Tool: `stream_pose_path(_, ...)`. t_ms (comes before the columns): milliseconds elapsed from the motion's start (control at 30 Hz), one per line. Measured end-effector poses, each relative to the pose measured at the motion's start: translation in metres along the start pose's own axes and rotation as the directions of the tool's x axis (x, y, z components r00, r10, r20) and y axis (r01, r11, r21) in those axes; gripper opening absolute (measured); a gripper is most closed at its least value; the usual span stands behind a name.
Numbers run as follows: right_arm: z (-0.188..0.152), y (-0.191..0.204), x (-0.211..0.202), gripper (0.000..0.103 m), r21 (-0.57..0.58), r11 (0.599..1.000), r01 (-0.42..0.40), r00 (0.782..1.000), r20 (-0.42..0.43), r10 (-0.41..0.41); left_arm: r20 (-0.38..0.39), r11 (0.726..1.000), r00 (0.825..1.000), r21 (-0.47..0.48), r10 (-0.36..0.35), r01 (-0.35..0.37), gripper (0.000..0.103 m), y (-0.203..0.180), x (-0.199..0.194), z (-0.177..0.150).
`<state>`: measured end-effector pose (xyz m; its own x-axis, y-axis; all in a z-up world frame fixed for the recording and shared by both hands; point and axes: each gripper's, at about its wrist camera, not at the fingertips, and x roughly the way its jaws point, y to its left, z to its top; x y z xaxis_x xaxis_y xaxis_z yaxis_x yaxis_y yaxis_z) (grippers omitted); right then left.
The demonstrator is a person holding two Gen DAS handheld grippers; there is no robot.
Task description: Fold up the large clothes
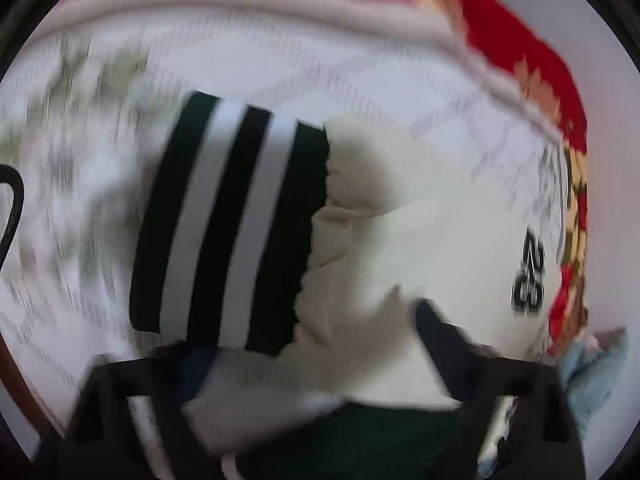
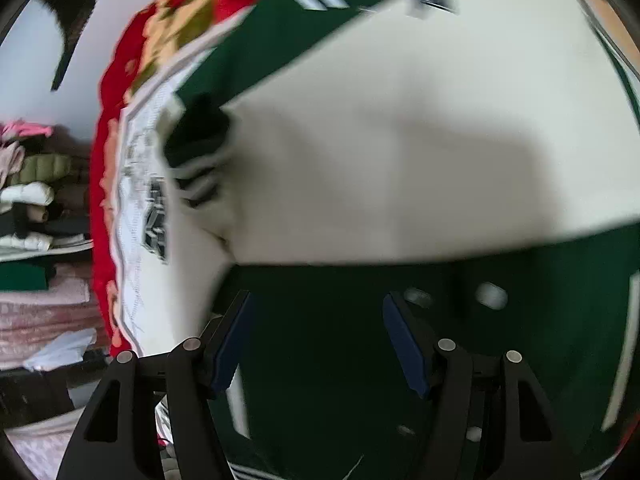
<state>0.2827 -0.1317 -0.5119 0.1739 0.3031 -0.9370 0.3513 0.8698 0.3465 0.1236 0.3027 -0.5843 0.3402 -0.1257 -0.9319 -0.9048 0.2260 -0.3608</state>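
A dark green varsity jacket with cream sleeves lies on a white patterned sheet. In the left wrist view its cream sleeve (image 1: 420, 216) with a green-and-white striped cuff (image 1: 228, 224) and a "23" patch (image 1: 530, 274) fills the middle. My left gripper (image 1: 308, 360) sits right over the sleeve; fabric covers the space between its fingers, and blur hides whether it grips. In the right wrist view my right gripper (image 2: 316, 340) is open above the green body (image 2: 320, 360) near the snap buttons (image 2: 492, 294), with the cream sleeve (image 2: 400, 152) folded across beyond it.
A white patterned sheet (image 1: 280, 60) covers a red floral blanket (image 1: 552, 80), whose edge also shows in the right wrist view (image 2: 108, 184). Stacked folded clothes (image 2: 36, 208) sit on shelves at the left. A pale blue cloth (image 1: 592, 376) lies at the right.
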Motion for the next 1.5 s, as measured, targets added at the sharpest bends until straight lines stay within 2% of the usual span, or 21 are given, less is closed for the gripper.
stream_pose_path(33,0.005,0.014,0.003,0.068,-0.017,1.0,-0.003,1.0,0.007,0.003,0.054,0.999,0.998,0.025,0.024,-0.025,0.032,-0.006,-0.002,0.013)
stream_pose_path(67,0.01,0.027,0.005,0.068,-0.029,1.0,-0.005,1.0,0.017,0.005,0.097,0.998,0.995,0.048,0.039,-0.044,0.02,-0.011,-0.004,0.022)
stream_pose_path(133,0.018,0.043,0.008,0.068,-0.04,0.999,-0.012,0.999,0.033,0.013,0.166,0.995,0.985,0.07,0.054,-0.067,0.018,-0.021,-0.01,0.047)
stream_pose_path(267,0.037,0.078,0.021,0.068,-0.011,0.998,-0.06,0.995,0.085,0.06,0.293,0.984,0.956,0.163,0.018,-0.069,0.016,-0.061,-0.033,0.097)
stream_pose_path(400,0.047,0.121,0.048,0.068,-0.025,0.991,-0.134,0.984,0.112,0.136,0.394,0.951,0.919,0.294,-0.03,-0.095,0.015,-0.103,-0.062,0.124)
stream_pose_path(467,0.048,0.149,0.074,0.068,-0.066,0.976,-0.206,0.977,0.047,0.209,0.432,0.925,0.901,0.359,-0.047,-0.124,0.015,-0.12,-0.075,0.127)
stream_pose_path(533,0.043,0.171,0.098,0.068,-0.08,0.959,-0.27,0.962,-0.069,0.265,0.45,0.903,0.891,0.405,-0.062,-0.142,0.015,-0.138,-0.08,0.128)
stream_pose_path(633,0.032,0.172,0.086,0.068,-0.068,0.937,-0.342,0.938,-0.086,0.336,0.463,0.867,0.882,0.47,-0.085,-0.164,0.014,-0.16,-0.092,0.118)
stream_pose_path(733,0.02,0.142,0.049,0.068,-0.057,0.945,-0.323,0.946,-0.02,0.322,0.484,0.829,0.867,0.527,-0.115,-0.184,0.013,-0.182,-0.106,0.102)
stream_pose_path(833,0.01,0.099,0.019,0.068,-0.041,0.99,-0.134,0.989,0.05,0.136,0.507,0.774,0.845,0.6,-0.17,-0.204,0.013,-0.208,-0.125,0.075)
stream_pose_path(867,0.008,0.081,0.011,0.068,-0.035,0.999,-0.014,0.997,0.074,0.016,0.511,0.744,0.837,0.633,-0.194,-0.214,0.013,-0.221,-0.131,0.06)
stream_pose_path(933,0.006,0.057,0.005,0.068,-0.03,0.985,0.17,0.981,0.098,-0.167,0.501,0.69,0.833,0.69,-0.236,-0.22,0.013,-0.247,-0.135,0.029)
stream_pose_path(967,0.007,0.047,0.003,0.069,-0.027,0.973,0.23,0.968,0.107,-0.226,0.495,0.669,0.833,0.709,-0.247,-0.224,0.013,-0.257,-0.137,0.02)
stream_pose_path(1033,0.008,0.02,-0.001,0.068,0.0,0.955,0.297,0.949,0.115,-0.295,0.467,0.592,0.836,0.773,-0.289,-0.227,0.012,-0.286,-0.137,-0.022)
stream_pose_path(1067,0.008,0.006,-0.005,0.068,0.023,0.956,0.293,0.95,0.109,-0.293,0.45,0.569,0.84,0.793,-0.303,-0.22,0.012,-0.296,-0.137,-0.035)
stream_pose_path(1167,0.008,-0.027,-0.02,0.069,0.1,0.963,0.25,0.96,0.1,-0.26,0.354,0.467,0.865,0.869,-0.356,-0.164,0.012,-0.332,-0.131,-0.102)
stream_pose_path(1267,0.002,-0.074,-0.046,0.069,0.183,0.959,0.217,0.963,0.12,-0.24,0.216,0.353,0.899,0.933,-0.381,-0.074,0.012,-0.37,-0.114,-0.181)
stream_pose_path(1300,0.001,-0.089,-0.052,0.069,0.198,0.957,0.212,0.963,0.123,-0.239,0.154,0.305,0.91,0.952,-0.385,-0.032,0.012,-0.385,-0.105,-0.215)
stream_pose_path(1433,-0.007,-0.171,-0.09,0.069,0.303,0.934,0.19,0.961,0.139,-0.24,-0.042,0.142,0.938,0.985,-0.345,0.096,0.012,-0.42,-0.067,-0.333)
stream_pose_path(1467,-0.011,-0.196,-0.1,0.069,0.335,0.923,0.187,0.959,0.141,-0.245,-0.072,0.114,0.94,0.987,-0.334,0.116,0.012,-0.423,-0.059,-0.353)
stream_pose_path(1500,-0.011,-0.212,-0.106,0.069,0.358,0.915,0.183,0.959,0.14,-0.247,-0.115,0.065,0.945,0.988,-0.307,0.142,0.012,-0.427,-0.046,-0.385)
